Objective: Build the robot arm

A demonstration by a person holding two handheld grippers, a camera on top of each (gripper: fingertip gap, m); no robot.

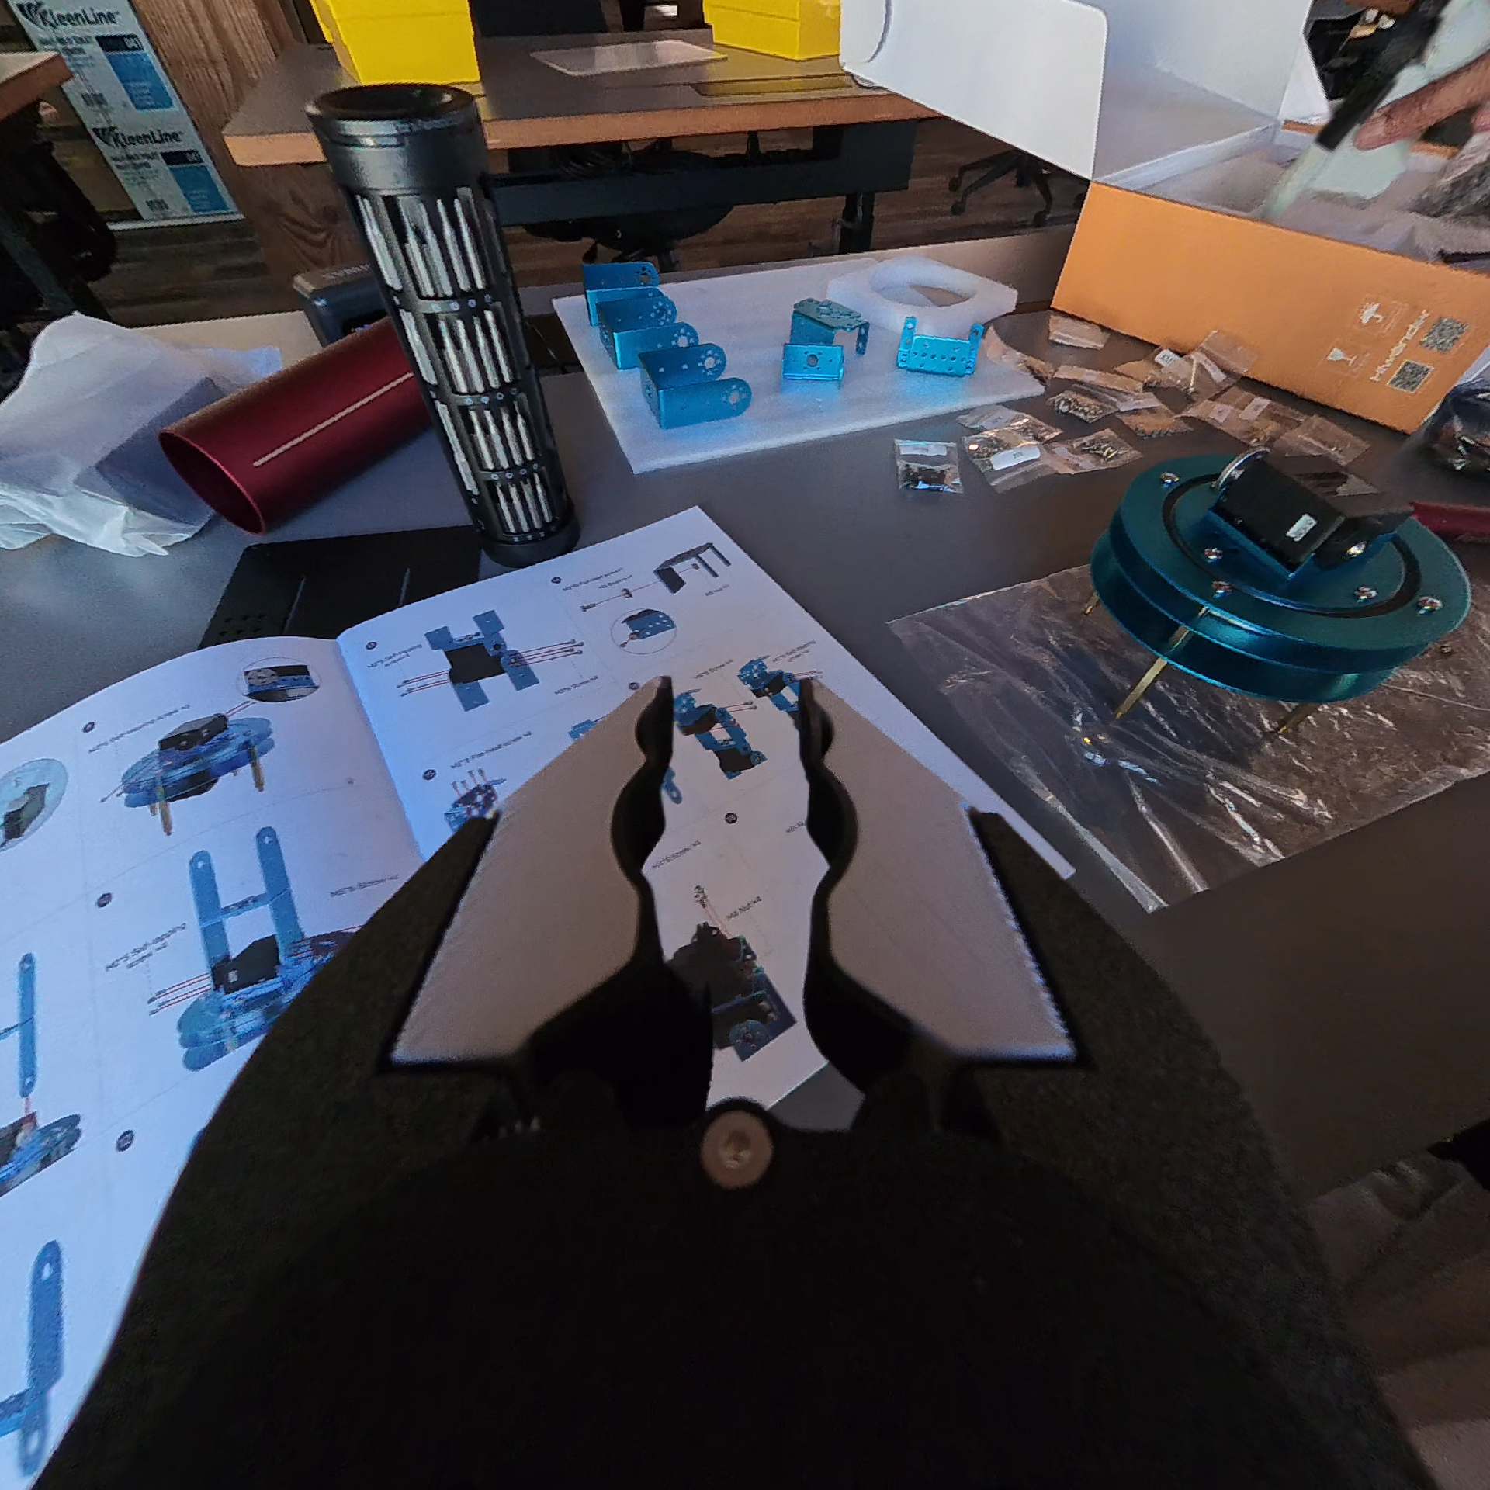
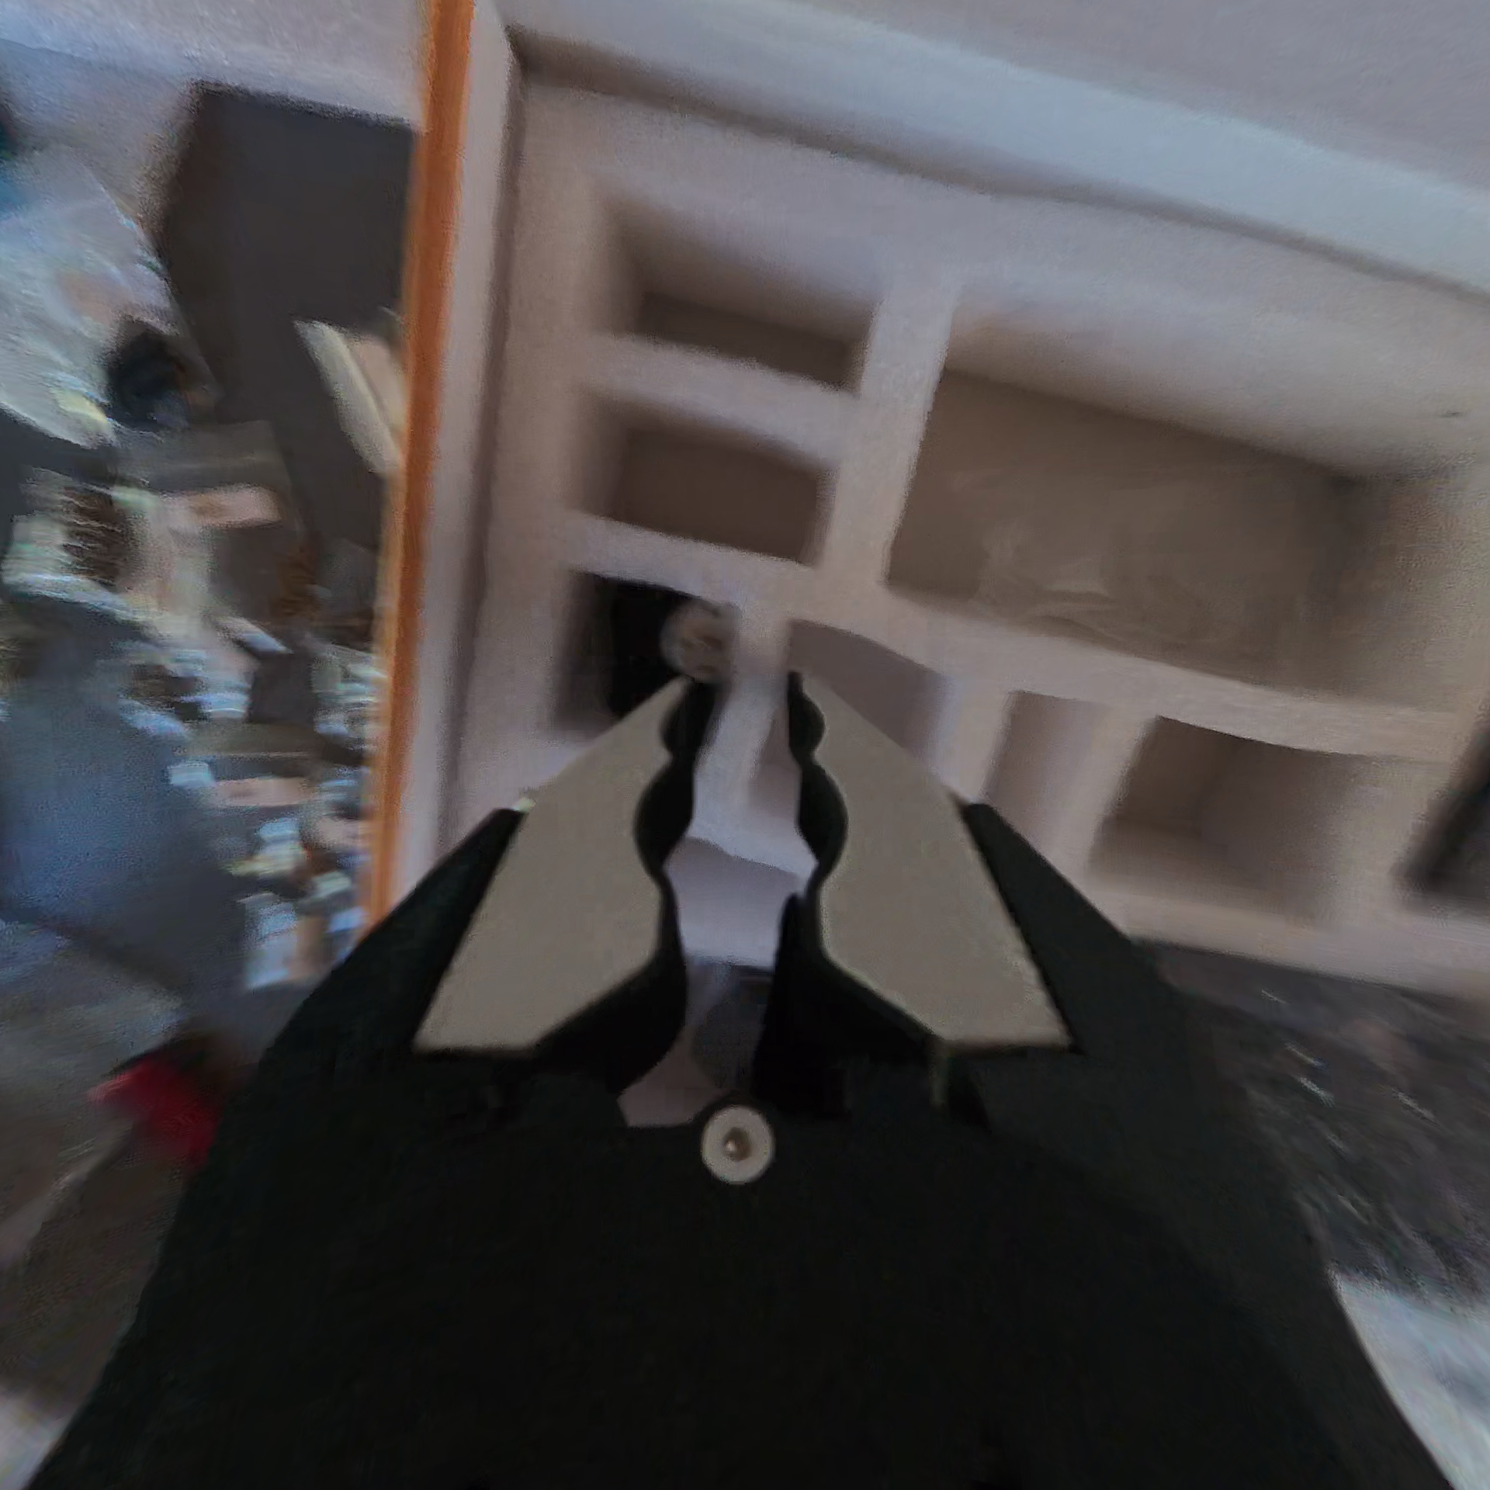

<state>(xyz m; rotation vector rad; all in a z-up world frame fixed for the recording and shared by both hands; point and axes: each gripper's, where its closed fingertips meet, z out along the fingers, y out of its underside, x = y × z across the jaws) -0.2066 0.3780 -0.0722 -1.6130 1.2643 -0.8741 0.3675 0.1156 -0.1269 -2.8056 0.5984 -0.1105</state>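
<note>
My left gripper (image 1: 735,692) is open and empty, hovering over the right-hand page of an open instruction booklet (image 1: 451,726) on the grey table. A teal round base with a black servo (image 1: 1282,580) stands on brass legs to its right. My right gripper (image 2: 740,685) is open, tips over a white foam insert (image 2: 887,403) with several compartments inside an orange box (image 2: 427,403); that view is motion-blurred. A black part with a round silver piece (image 2: 645,637) sits in the compartment just beyond the left fingertip. In the left wrist view, a hand (image 1: 1419,113) holds this gripper over the box.
Blue metal brackets (image 1: 685,363) lie on a white foam sheet (image 1: 927,403). A black slotted cylinder (image 1: 451,322) stands upright beside a red tube (image 1: 282,443). Small parts bags (image 1: 1048,451) lie before the orange box (image 1: 1258,306). Crinkled clear plastic (image 1: 1169,766) lies under the teal base. Some 65 centimetres of space lies between my two pairs of fingers. The right tips stand about 6 centimetres off the white foam insert (image 2: 887,403).
</note>
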